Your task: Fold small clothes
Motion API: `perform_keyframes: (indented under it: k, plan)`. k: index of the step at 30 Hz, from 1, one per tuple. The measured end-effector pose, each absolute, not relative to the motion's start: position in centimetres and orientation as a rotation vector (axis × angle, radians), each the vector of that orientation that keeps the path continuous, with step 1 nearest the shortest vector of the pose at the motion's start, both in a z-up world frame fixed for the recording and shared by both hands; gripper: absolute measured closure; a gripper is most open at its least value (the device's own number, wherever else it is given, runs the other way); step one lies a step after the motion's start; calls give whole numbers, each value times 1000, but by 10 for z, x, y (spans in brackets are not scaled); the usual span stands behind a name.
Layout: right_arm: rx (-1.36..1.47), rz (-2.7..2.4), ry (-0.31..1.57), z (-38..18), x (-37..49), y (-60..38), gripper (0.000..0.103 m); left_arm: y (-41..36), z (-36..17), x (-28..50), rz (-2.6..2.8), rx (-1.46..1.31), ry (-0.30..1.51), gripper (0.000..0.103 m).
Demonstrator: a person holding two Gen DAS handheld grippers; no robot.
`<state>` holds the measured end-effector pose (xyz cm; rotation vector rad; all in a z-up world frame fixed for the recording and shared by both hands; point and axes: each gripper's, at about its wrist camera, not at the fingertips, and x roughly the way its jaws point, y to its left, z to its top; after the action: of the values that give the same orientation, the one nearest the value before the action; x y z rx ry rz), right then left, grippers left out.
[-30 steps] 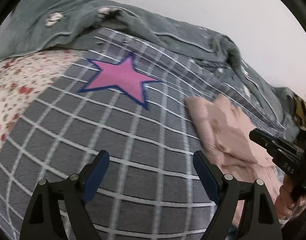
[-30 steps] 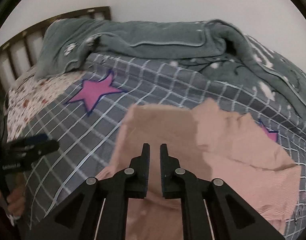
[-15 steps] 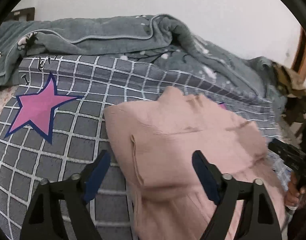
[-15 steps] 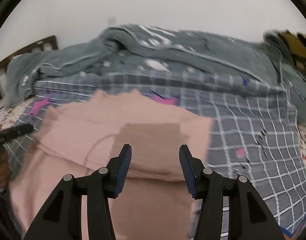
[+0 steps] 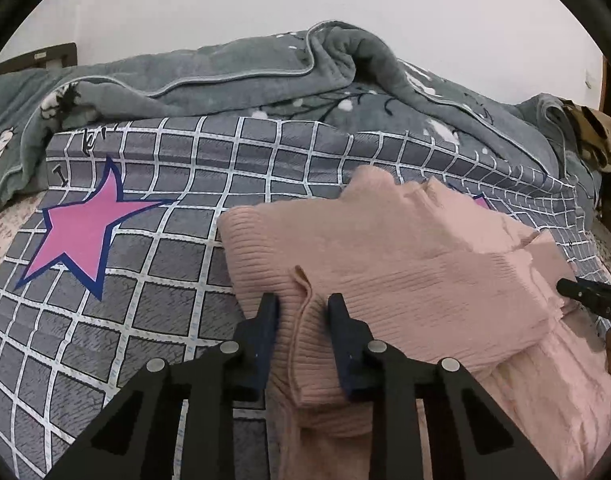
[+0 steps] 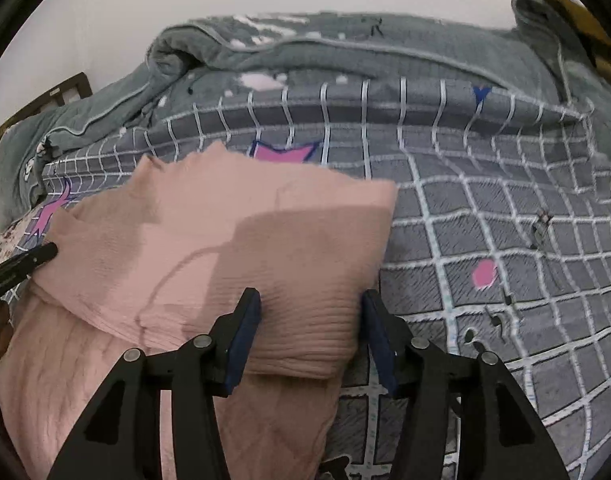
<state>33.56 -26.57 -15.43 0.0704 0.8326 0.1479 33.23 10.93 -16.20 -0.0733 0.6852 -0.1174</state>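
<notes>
A pink ribbed knit garment (image 5: 405, 248) lies on the grey checked bedcover (image 5: 145, 320), its upper part folded over the lower. My left gripper (image 5: 303, 300) is at the garment's left edge. Its jaws are closing, and a raised fold of the knit is pinched between the pads. In the right wrist view the garment (image 6: 225, 232) fills the left half. There my right gripper (image 6: 310, 296) straddles the folded right edge. Its jaws are opening, and the fabric between them is not pressed. Each gripper's tip shows at the other view's edge: right gripper (image 5: 585, 296), left gripper (image 6: 29, 260).
A bunched grey-green blanket (image 5: 245, 68) runs along the far side of the bed. A pink star (image 5: 81, 236) is printed on the cover to the left. Floral sheet (image 5: 9, 224) shows at the far left, a wooden headboard (image 6: 65, 92) behind, and a brown patterned cloth (image 5: 597, 128) far right.
My left gripper swung right from bare cover onto the garment, and its wide jaws narrowed onto a fold. My right gripper moved to the garment's right edge, and its jaws went from shut to wide.
</notes>
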Motion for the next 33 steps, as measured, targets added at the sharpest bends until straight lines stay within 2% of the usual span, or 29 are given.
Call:
perform_keyframes:
  k: [8, 21, 23, 28, 33]
  plan:
    - [45, 138, 827, -154, 335, -261, 50, 116, -154, 323, -157, -119, 605, 78]
    - [62, 154, 833, -156, 339, -262, 48, 114, -166, 339, -162, -137, 689, 78]
    - [85, 162, 839, -157, 340, -265, 48, 114, -165, 336, -172, -138, 675, 94]
    - [97, 163, 824, -156, 338, -266, 48, 130, -156, 324, -209, -222, 565, 95]
    - [136, 136, 751, -148, 329, -274, 50, 133, -157, 327, -188, -237, 575, 95]
